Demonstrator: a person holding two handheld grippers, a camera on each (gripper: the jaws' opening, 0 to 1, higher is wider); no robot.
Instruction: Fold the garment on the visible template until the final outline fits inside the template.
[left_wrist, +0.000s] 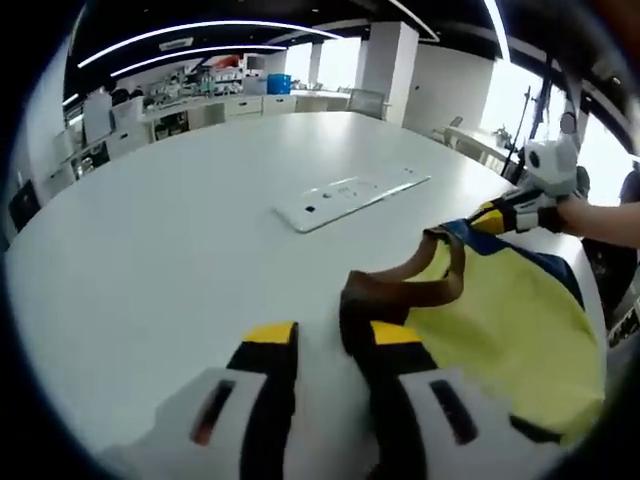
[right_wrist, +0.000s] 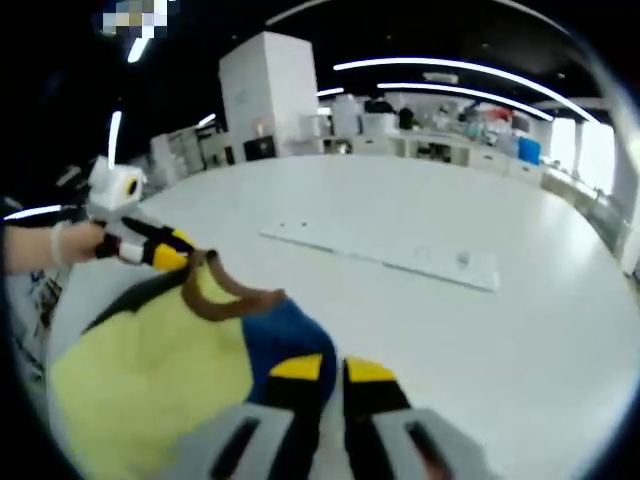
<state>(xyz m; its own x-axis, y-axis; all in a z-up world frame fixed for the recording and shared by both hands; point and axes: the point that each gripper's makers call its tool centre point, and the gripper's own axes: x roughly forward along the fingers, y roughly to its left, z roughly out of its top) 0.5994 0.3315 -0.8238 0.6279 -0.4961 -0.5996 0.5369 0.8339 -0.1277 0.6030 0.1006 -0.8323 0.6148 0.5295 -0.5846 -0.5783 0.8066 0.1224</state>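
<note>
A yellow garment (left_wrist: 500, 320) with blue panels and a brown collar (left_wrist: 410, 288) lies partly on the white table. In the left gripper view my left gripper (left_wrist: 333, 335) has the collar's end bunched against its right jaw, and a thin strip of table shows between the jaws. My right gripper (left_wrist: 490, 215) comes in from the right and pinches the garment's far corner. In the right gripper view my right gripper (right_wrist: 335, 368) is shut on the blue shoulder of the garment (right_wrist: 150, 380). The left gripper (right_wrist: 178, 250) holds the collar (right_wrist: 235, 295) at the left.
A flat white strip with sockets (left_wrist: 350, 195) (right_wrist: 390, 255) lies mid-table beyond the garment. The round white table (left_wrist: 180, 200) stretches far ahead. A white column (right_wrist: 265, 90), counters and cabinets stand at the back. A person's gloved hand (right_wrist: 60, 240) holds the left gripper.
</note>
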